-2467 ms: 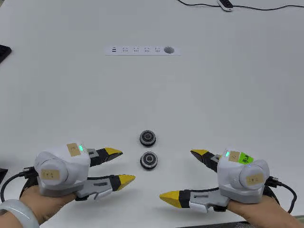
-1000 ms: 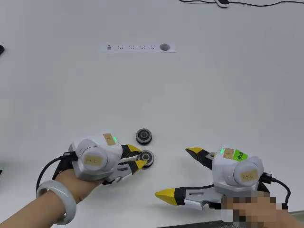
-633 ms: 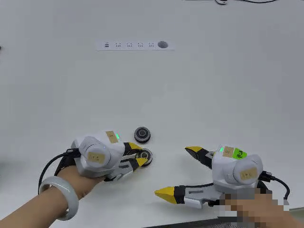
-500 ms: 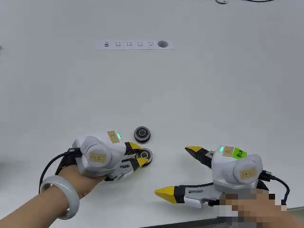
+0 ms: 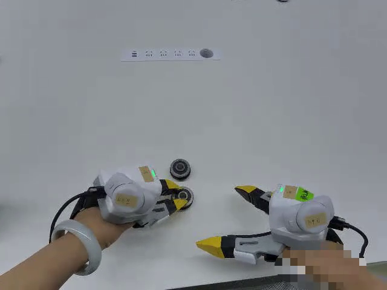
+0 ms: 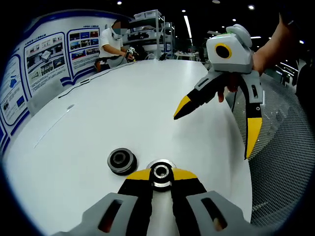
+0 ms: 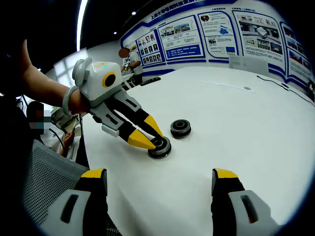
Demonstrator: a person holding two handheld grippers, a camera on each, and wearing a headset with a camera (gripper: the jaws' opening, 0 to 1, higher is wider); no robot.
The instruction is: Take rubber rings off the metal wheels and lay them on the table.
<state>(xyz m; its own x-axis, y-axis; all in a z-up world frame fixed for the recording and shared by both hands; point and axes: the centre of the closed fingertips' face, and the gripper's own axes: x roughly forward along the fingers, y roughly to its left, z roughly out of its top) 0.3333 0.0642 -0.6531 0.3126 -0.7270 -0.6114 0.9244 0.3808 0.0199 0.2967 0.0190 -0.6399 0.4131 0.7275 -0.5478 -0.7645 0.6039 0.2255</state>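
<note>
Rubber ring [image 7: 159, 153] sits snug around the nearer metal wheel [image 5: 184, 197], low on the white table [image 5: 272, 121]. It looks soft and stretchy over hard, likely weighty metal, so it is best hooked at its outer edge while the wheel is pinned. Nearest the person, the right gripper [image 5: 222, 217] hangs with its jaws spread wide, empty. Just beyond, the left gripper [image 6: 161, 175] pinches that wheel between its yellow tips. Behind stands the second wheel [image 5: 179, 168], ring on, untouched. Far off lies a power strip [image 5: 169, 54].

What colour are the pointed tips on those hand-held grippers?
Yellow, best seen on the left hand-held gripper in the right gripper view.
</note>
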